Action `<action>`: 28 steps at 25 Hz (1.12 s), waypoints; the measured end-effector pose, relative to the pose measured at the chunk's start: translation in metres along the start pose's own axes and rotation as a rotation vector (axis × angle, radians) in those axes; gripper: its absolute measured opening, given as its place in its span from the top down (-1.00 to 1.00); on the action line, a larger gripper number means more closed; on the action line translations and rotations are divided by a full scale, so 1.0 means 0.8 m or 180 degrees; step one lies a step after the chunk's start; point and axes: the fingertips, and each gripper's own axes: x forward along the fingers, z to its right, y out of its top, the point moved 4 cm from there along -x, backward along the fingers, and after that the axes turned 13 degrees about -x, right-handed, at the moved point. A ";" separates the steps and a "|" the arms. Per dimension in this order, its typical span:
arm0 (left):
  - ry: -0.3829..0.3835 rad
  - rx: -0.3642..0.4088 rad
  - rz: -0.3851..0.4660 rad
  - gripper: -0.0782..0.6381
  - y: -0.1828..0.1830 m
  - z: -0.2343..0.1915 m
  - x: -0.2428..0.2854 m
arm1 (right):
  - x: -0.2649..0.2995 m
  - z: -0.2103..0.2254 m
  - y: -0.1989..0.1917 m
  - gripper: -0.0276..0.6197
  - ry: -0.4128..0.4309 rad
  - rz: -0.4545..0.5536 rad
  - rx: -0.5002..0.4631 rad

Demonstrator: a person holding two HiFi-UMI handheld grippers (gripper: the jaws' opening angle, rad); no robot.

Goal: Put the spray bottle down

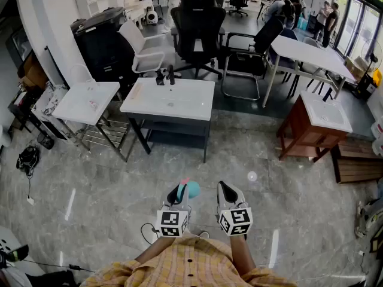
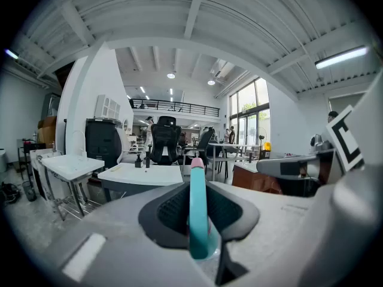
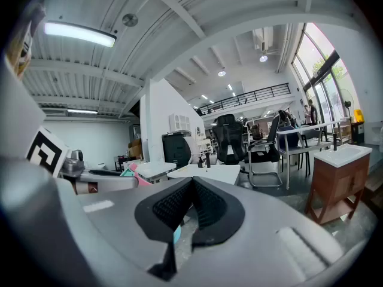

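The spray bottle (image 1: 192, 189) is teal with a pink tip. My left gripper (image 1: 181, 195) is shut on it, low in the head view and above the floor. In the left gripper view the bottle (image 2: 197, 211) stands upright between the black pads (image 2: 170, 211), which press on both its sides. My right gripper (image 1: 228, 191) hangs just right of it, at about the same height. Its pads (image 3: 209, 205) meet with nothing between them. From the right gripper view, the bottle's pink and teal top (image 3: 129, 171) shows at the left.
A white sink-top table (image 1: 169, 98) with two black dispensers (image 1: 166, 75) stands ahead. A smaller white stand (image 1: 87, 100) is to its left, and a wooden basin cabinet (image 1: 317, 124) to the right. Black office chairs (image 1: 197, 26) stand behind. Grey marble floor (image 1: 108, 190) lies below the grippers.
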 end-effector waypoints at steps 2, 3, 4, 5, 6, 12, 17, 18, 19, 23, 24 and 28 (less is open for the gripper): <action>0.0002 0.0004 -0.0003 0.58 -0.002 0.005 0.001 | -0.002 0.002 -0.002 0.92 0.0015 0.0002 -0.0016; 0.0007 0.0007 -0.0005 0.58 -0.003 0.007 0.000 | -0.003 0.004 -0.003 0.92 0.0021 0.0000 -0.0023; 0.0015 0.0009 -0.0007 0.58 -0.004 0.009 -0.001 | -0.005 0.006 -0.004 0.92 0.0025 -0.0004 -0.0022; 0.0025 0.0012 -0.0007 0.58 -0.005 0.011 -0.002 | -0.007 0.009 -0.006 0.92 0.0024 -0.0010 -0.0008; 0.0036 0.0012 -0.0007 0.58 -0.006 0.014 -0.003 | -0.008 0.013 -0.008 0.92 0.0020 -0.0023 0.0023; 0.0071 0.0042 -0.0032 0.58 -0.011 0.019 -0.001 | -0.009 0.024 -0.024 0.91 0.0044 -0.0048 0.0262; 0.0072 0.0001 -0.0096 0.58 -0.016 0.018 0.020 | 0.000 0.036 -0.028 0.91 0.0065 -0.0054 0.0275; 0.0058 -0.0009 -0.0103 0.58 -0.016 0.019 0.028 | 0.003 0.041 -0.029 0.91 0.0060 -0.0060 0.0272; 0.0041 -0.0021 -0.0110 0.58 -0.016 0.019 0.035 | 0.008 0.046 -0.029 0.91 0.0053 -0.0066 0.0268; -0.0009 -0.0067 -0.0122 0.58 -0.011 0.017 0.070 | 0.034 0.066 -0.028 0.91 0.0049 -0.0081 0.0250; -0.0008 -0.0076 -0.0120 0.58 -0.007 0.014 0.080 | 0.042 0.071 -0.026 0.91 0.0061 -0.0081 0.0241; 0.0011 -0.0142 -0.0088 0.58 0.012 0.003 0.127 | 0.084 0.095 -0.013 0.91 0.0127 -0.0087 0.0163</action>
